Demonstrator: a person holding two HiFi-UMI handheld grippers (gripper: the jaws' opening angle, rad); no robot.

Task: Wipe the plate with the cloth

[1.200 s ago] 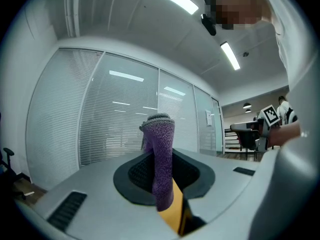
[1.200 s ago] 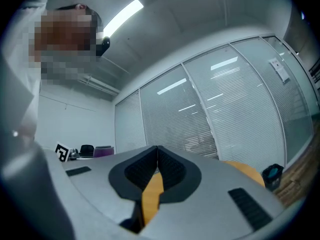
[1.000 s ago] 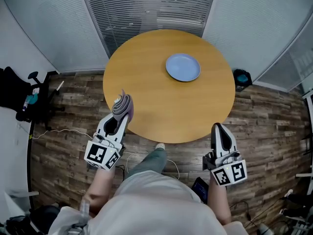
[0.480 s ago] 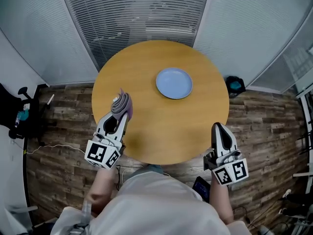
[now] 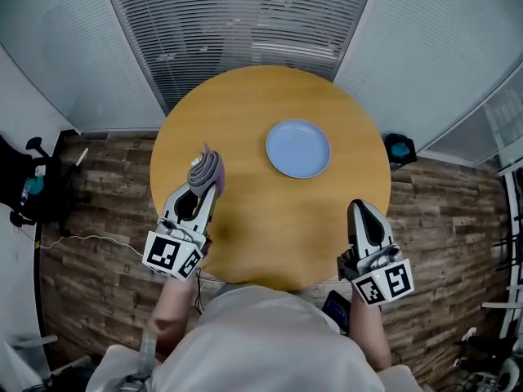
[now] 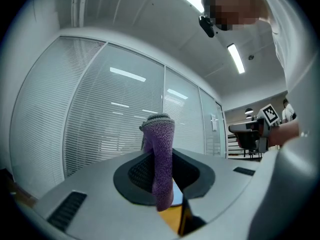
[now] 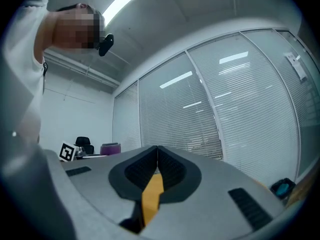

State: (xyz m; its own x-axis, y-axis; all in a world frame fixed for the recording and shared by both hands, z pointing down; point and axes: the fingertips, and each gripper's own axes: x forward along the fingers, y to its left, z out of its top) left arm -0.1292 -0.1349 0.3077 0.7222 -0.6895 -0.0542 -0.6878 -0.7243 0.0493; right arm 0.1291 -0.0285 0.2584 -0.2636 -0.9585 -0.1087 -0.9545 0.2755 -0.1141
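We hold a gripper in each hand at the round wooden bench (image 5: 270, 219), and the blue plate (image 5: 298, 149) lies flat and bare on its top. Our left gripper (image 5: 206, 188) is on the near left of the plate and well apart from it. Its jaws are clamped on the purple cloth (image 5: 204, 168), which stands bunched past the jaw tips with a gray edge on top. Our right gripper (image 5: 360, 209) is on the near right of the plate, also well apart, with its jaws pressed together and nothing between them. Neither the cloth nor a gripper touches the plate. Beyond the plate we see slatted blinds (image 5: 245, 23), and far to its left a wood plank floor (image 5: 106, 178).
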